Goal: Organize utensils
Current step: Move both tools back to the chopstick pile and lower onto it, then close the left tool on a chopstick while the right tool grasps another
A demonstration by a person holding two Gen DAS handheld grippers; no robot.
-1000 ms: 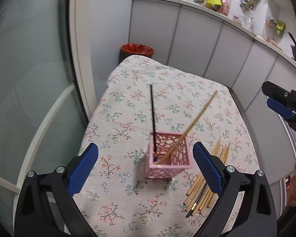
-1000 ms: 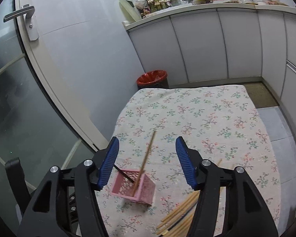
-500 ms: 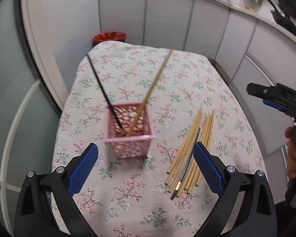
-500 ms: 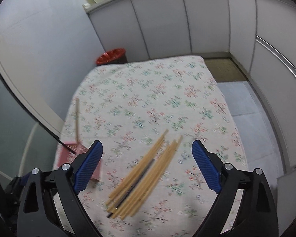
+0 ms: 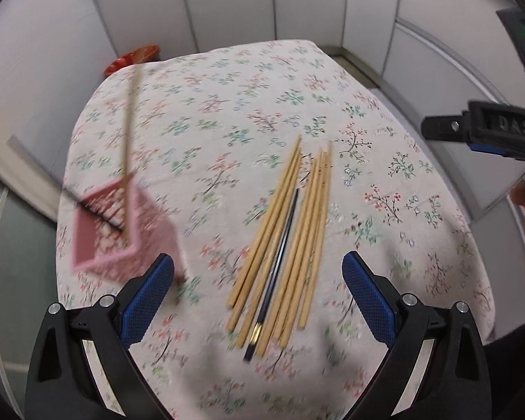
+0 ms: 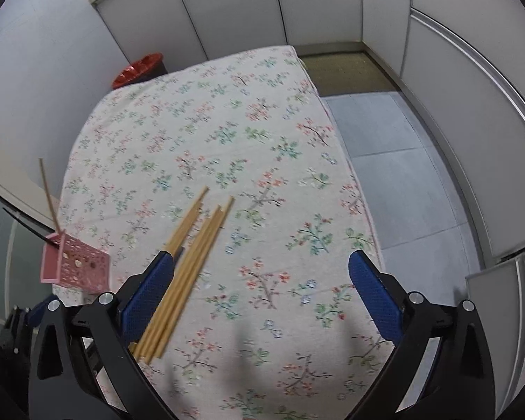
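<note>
A: Left side first. Pink lattice basket [image 5: 122, 231] near the left edge of the floral-cloth tabletop [image 5: 227, 105]; one wooden chopstick [image 5: 129, 129] and one black chopstick [image 5: 94, 211] already leaning inside. Blurred in the left wrist view, sharper in the right.

B: Noted. Left claw [image 5: 259, 295] spread wide, nothing held, hovering over the near ends of the loose chopstick bundle [image 5: 283, 245].

A: Bundle lying flat, middle of the cloth, well apart from the basket. Mostly wooden sticks touching side by side, one black chopstick with a gold band [image 5: 274, 273] wedged among them.

B: Right claw [image 6: 260, 294] also wide open and empty; its left pad [image 6: 147, 292] just beside the bundle.

A: Risks, as judgement: sticks packed tight, so a closing claw likely to pinch two or more, or roll neighbours off the near edge. Thin round stick liable to pivot in the pads. Light basket with tall leaning sticks prone to tipping if knocked on insertion.
</note>
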